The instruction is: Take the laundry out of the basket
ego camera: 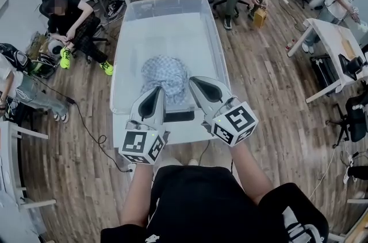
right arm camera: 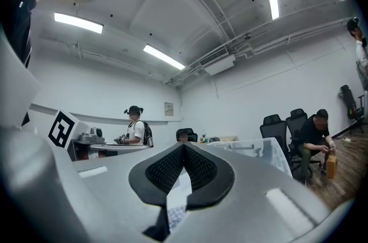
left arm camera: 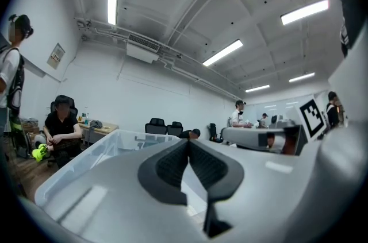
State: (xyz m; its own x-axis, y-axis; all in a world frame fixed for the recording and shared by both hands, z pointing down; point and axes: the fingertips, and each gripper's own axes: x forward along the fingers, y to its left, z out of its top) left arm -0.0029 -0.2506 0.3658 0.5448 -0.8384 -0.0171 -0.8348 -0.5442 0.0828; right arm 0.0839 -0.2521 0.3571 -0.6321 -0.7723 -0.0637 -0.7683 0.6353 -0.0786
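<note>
Checkered blue-white laundry [ego camera: 165,76] bunched in the middle of clear plastic basket [ego camera: 123,46], long axis along basket length, away from wearer. Left gripper [ego camera: 159,89] and right gripper [ego camera: 193,81] both pinched fully together, holding nothing, flanking near end of bundle from above. Lying just ahead and below both tips. Probably marginally nearer to right, with cloth glimpsed under its jaws.

The laundry [ego camera: 165,76] is blue-and-white checked, the basket [ego camera: 167,9] translucent white. The left gripper [ego camera: 158,89] and right gripper [ego camera: 193,80] are silver-grey; the floor [ego camera: 270,98] is brown wood-grain.
</note>
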